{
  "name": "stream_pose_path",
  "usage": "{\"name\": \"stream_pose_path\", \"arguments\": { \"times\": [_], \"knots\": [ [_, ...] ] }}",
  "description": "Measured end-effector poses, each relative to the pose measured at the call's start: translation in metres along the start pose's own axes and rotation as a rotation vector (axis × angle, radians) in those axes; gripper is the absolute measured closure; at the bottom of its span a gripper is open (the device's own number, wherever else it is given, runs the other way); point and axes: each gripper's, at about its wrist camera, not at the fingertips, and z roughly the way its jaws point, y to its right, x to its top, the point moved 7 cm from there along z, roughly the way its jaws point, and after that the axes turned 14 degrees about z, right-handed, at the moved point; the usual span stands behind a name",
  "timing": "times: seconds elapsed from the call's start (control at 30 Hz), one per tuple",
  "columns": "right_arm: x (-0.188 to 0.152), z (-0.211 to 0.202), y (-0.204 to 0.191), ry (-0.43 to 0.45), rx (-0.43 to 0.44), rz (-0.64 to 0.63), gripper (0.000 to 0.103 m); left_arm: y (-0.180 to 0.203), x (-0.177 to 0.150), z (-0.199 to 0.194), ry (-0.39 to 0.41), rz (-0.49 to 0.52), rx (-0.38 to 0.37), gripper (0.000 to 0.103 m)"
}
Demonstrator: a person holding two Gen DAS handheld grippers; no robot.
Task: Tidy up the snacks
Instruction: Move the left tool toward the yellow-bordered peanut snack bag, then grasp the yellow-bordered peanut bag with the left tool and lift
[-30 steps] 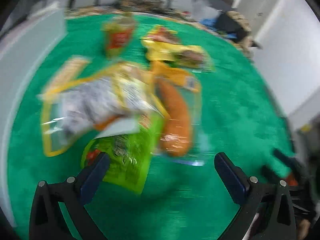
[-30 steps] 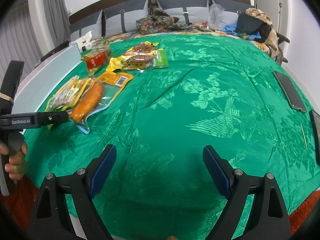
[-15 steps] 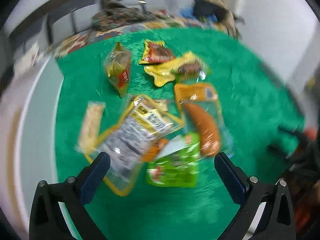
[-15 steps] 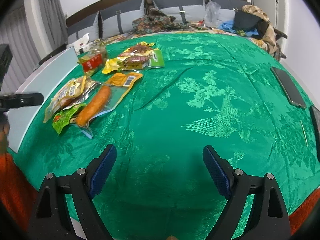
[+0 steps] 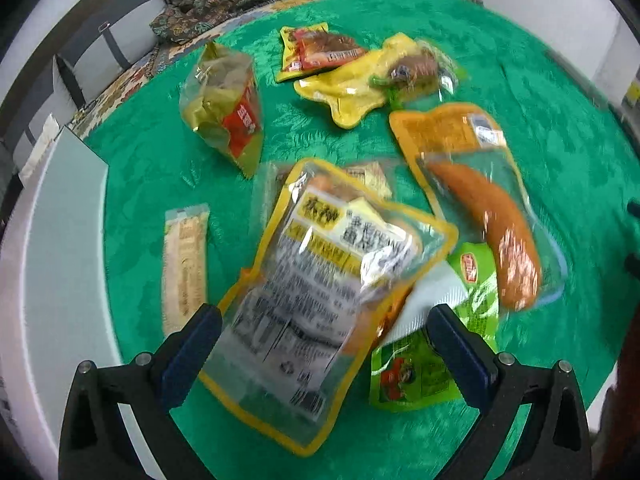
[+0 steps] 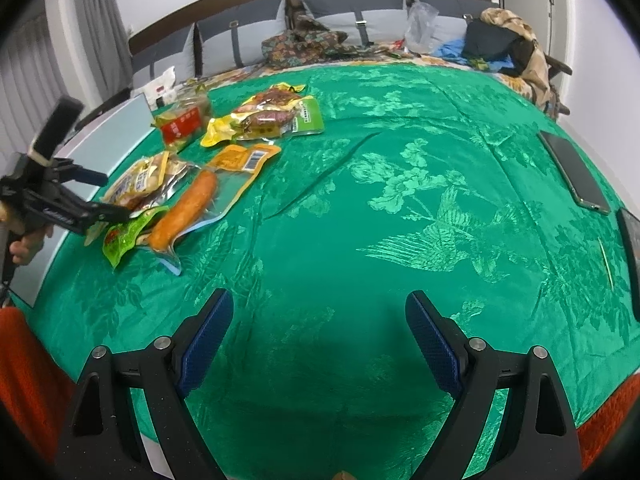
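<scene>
Several snack packs lie on the green cloth (image 5: 560,128). A clear yellow-edged pouch (image 5: 320,288) lies between the fingers of my open left gripper (image 5: 322,340), which hovers over it. A green packet (image 5: 424,364) sits partly under that pouch. To the right is an orange sausage pack (image 5: 488,216). A beige bar (image 5: 185,264) lies at the left, a gold-and-red bag (image 5: 224,108) and yellow packs (image 5: 368,80) farther back. My right gripper (image 6: 318,340) is open over bare cloth (image 6: 360,240), with the left gripper (image 6: 100,196) and the sausage pack (image 6: 184,212) off at its left.
A pale grey board (image 5: 60,248) borders the cloth on the left. A dark phone (image 6: 576,176) lies near the right edge. Grey cushions (image 6: 248,40), patterned fabric (image 6: 308,44) and clothes (image 6: 504,44) stand at the back. A person's hand (image 6: 24,244) holds the left gripper.
My left gripper has dropped closer to the yellow-edged pouch, which now fills the space between its fingers. The right gripper has barely moved.
</scene>
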Motion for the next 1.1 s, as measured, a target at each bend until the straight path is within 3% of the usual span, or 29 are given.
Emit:
{"name": "stream_pose_path", "arguments": {
  "times": [0.27,0.43,0.53,0.9,1.1],
  "knots": [
    [-0.003,0.004,0.002,-0.016,-0.005,0.004,0.013,-0.014,0.008,0.012,0.002,-0.082,0.048,0.002],
    [-0.004,0.005,0.002,-0.017,-0.006,0.008,0.013,-0.005,0.007,0.01,0.029,-0.117,-0.034,0.038],
    [-0.003,0.006,0.004,-0.021,-0.007,0.017,0.013,0.001,0.003,0.005,0.034,-0.126,-0.032,0.047],
    [-0.002,0.005,0.005,-0.018,-0.005,0.021,0.013,0.002,-0.058,-0.021,0.035,-0.4,-0.01,0.049],
    [-0.002,0.006,0.003,-0.021,-0.006,0.01,0.013,0.006,-0.077,-0.026,0.043,-0.404,0.032,0.048]
  ]
}}
